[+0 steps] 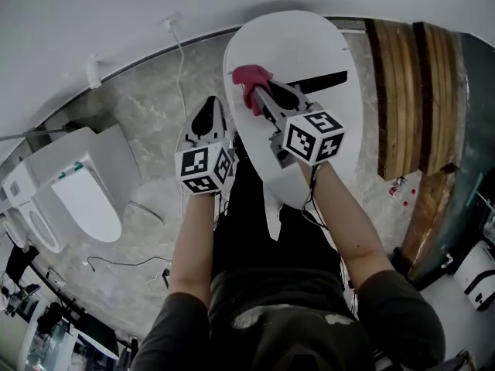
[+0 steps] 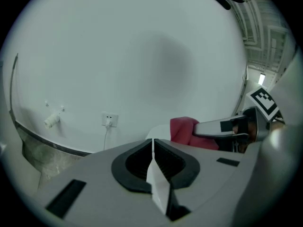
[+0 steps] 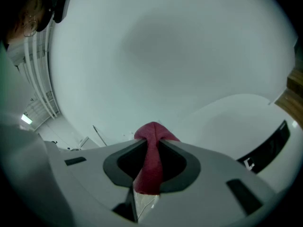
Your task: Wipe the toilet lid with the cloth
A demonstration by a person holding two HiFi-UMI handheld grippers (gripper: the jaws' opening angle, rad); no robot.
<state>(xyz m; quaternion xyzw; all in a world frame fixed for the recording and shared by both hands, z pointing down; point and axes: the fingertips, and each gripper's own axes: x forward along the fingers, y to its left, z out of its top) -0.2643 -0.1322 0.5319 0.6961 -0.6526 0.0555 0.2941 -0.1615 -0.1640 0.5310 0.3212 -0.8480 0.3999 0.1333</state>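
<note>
The white toilet lid (image 1: 309, 45) lies oval at the top centre of the head view, with a black strip (image 1: 323, 79) across it. My right gripper (image 1: 259, 91) is over the lid's left part, shut on a red cloth (image 1: 249, 78). In the right gripper view the cloth (image 3: 150, 160) is pinched between the jaws, with the lid (image 3: 236, 122) ahead to the right. My left gripper (image 1: 206, 110) hangs beside the lid's left edge, over the floor. It (image 2: 152, 148) is shut with nothing in it. From there the cloth (image 2: 182, 129) shows to the right.
A second white toilet (image 1: 85, 199) stands at the left on the marble floor (image 1: 147, 107). Wooden slats (image 1: 410, 91) run along the right. A wall socket (image 2: 109, 120) with a cable hangs behind. A loose cable (image 1: 116, 263) lies on the floor.
</note>
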